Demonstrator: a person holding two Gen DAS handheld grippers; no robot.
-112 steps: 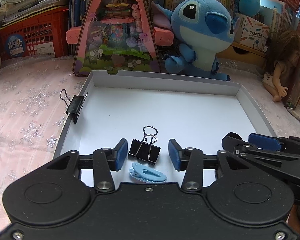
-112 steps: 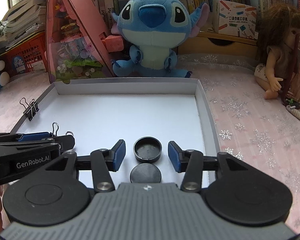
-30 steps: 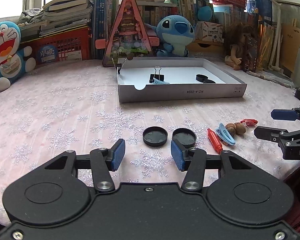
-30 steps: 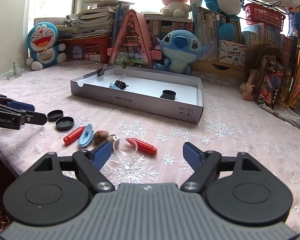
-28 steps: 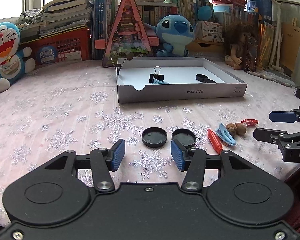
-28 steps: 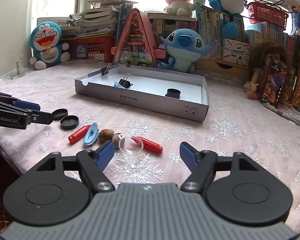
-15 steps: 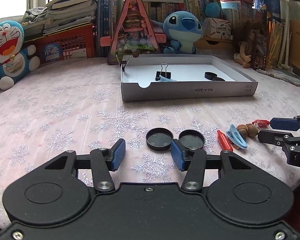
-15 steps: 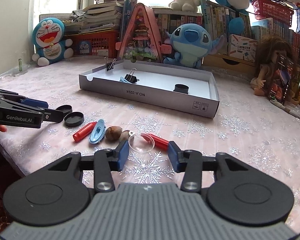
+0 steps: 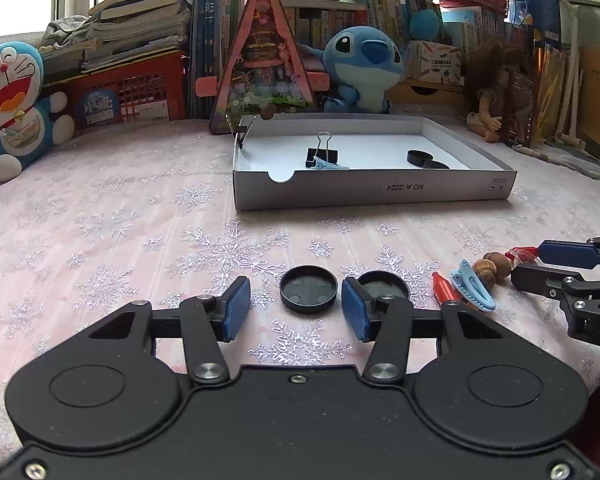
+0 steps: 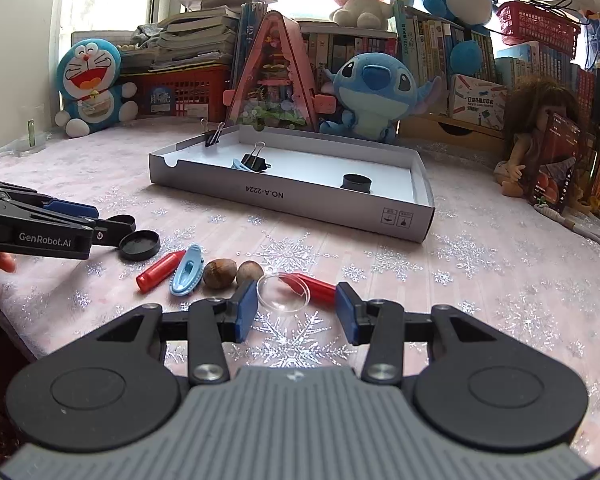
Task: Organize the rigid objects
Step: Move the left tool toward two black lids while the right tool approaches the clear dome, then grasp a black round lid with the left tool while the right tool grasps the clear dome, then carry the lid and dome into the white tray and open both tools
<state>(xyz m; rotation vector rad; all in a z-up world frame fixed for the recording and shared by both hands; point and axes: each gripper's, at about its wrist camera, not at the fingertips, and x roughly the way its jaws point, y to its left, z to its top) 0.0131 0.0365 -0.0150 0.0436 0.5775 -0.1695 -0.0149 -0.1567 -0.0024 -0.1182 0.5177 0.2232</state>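
Note:
Loose items lie on the pink snowflake cloth short of the white tray [image 9: 372,192]. My left gripper [image 9: 295,308] stands open low over the cloth, with a black round cap [image 9: 308,289] just ahead between its blue pads, untouched. A second black cap [image 9: 384,286] sits behind the right finger. My right gripper [image 10: 296,312] is open, narrowly, around a clear round lens [image 10: 284,292] at its tips. A red crayon [image 10: 314,285] lies behind the lens. To the left are two nuts [image 10: 219,273], a blue clip [image 10: 186,268] and another red crayon [image 10: 160,270].
The tray [image 10: 292,196] holds a binder clip [image 10: 256,160], a blue clip and black caps [image 9: 420,157]; another binder clip [image 9: 242,132] grips its wall. Plush toys, a pink triangular display, books and a doll line the back. The table's near edge is close.
Both grippers have come back from over the tray to the loose items near the table's edge. The right jaws narrowed from wide to around the clear lens. The left jaws kept their gap.

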